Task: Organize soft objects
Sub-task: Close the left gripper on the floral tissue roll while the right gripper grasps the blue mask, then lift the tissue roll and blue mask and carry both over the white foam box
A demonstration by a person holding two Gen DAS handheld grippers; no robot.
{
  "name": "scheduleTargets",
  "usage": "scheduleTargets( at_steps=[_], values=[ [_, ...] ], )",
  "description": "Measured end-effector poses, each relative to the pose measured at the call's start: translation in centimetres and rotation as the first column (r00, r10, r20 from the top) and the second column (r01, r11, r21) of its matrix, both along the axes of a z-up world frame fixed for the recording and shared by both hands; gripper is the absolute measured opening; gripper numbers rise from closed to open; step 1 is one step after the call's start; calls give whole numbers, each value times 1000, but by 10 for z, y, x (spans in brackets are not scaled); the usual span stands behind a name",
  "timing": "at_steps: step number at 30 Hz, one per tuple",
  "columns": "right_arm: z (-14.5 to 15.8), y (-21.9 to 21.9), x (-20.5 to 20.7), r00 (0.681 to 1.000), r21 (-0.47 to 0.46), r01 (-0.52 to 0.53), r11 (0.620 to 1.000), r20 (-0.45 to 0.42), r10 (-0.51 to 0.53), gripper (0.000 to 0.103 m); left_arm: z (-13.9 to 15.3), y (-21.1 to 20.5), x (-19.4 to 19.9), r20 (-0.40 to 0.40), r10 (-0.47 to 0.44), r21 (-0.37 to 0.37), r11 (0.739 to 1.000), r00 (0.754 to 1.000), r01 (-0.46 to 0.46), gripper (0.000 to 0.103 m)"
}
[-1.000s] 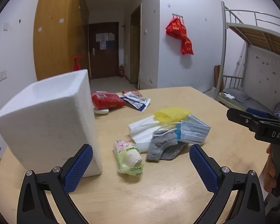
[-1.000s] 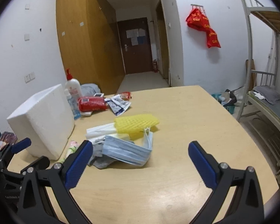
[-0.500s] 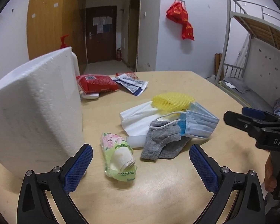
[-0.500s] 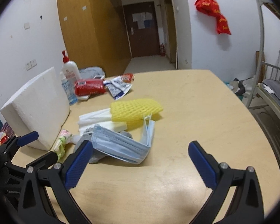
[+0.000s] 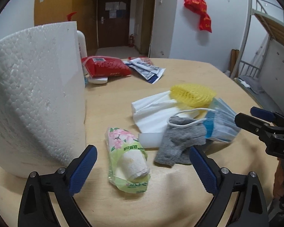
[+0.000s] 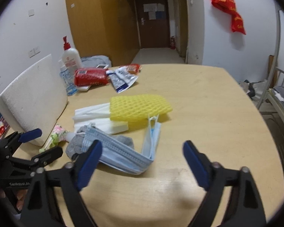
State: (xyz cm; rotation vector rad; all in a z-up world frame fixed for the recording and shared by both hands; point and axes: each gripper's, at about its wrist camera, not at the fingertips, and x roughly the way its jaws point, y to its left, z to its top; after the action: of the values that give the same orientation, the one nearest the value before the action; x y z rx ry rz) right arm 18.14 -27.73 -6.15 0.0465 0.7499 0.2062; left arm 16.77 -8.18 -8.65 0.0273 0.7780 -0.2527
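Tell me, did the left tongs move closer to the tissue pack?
Yes. The left tongs came forward and down toward the tissue pack, which looks bigger now, and their jaws have just been closing, empty.

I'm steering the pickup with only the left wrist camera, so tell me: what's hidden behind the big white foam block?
Observer: A white pump bottle with a red pump stands behind the foam block, and a smaller clear bottle stands beside it.
Operator: Is the right gripper holding anything?
Observer: No. The right gripper is open. Its jaws have just been closing a little, but the pads press on nothing. The blue face mask lies just ahead of them.
Operator: Anything beyond those bottles?
Observer: A bunched grey cloth lies behind them.
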Motion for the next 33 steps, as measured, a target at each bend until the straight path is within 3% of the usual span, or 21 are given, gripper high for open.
scheduleTargets(
  at_steps=[6, 11, 22, 27, 31, 33],
  values=[
    [-12, 9, 8, 998, -22, -45, 999, -49, 44, 79, -8, 1, 9, -30, 55, 49, 997, 998, -53, 79],
    [-14, 7, 13, 997, -18, -46, 999, -60, 45, 78, -18, 8, 18, -89, 74, 22, 997, 993, -72, 51],
    [-14, 5, 14, 997, -31, -52, 998, -55, 51, 75, -19, 10, 16, -92, 92, 49, 995, 992, -88, 21],
    [-19, 8, 18, 994, -30, -76, 997, -84, 73, 50, -17, 11, 14, -85, 82, 33, 996, 993, -79, 20],
    [-22, 11, 17, 992, -32, -83, 996, -98, 80, 43, -14, 11, 12, -70, 71, 24, 997, 995, -70, 19],
    [-21, 11, 17, 991, -17, -88, 996, -102, 86, 33, -13, 10, 12, -65, 66, 19, 998, 996, -65, 18]
  ],
)
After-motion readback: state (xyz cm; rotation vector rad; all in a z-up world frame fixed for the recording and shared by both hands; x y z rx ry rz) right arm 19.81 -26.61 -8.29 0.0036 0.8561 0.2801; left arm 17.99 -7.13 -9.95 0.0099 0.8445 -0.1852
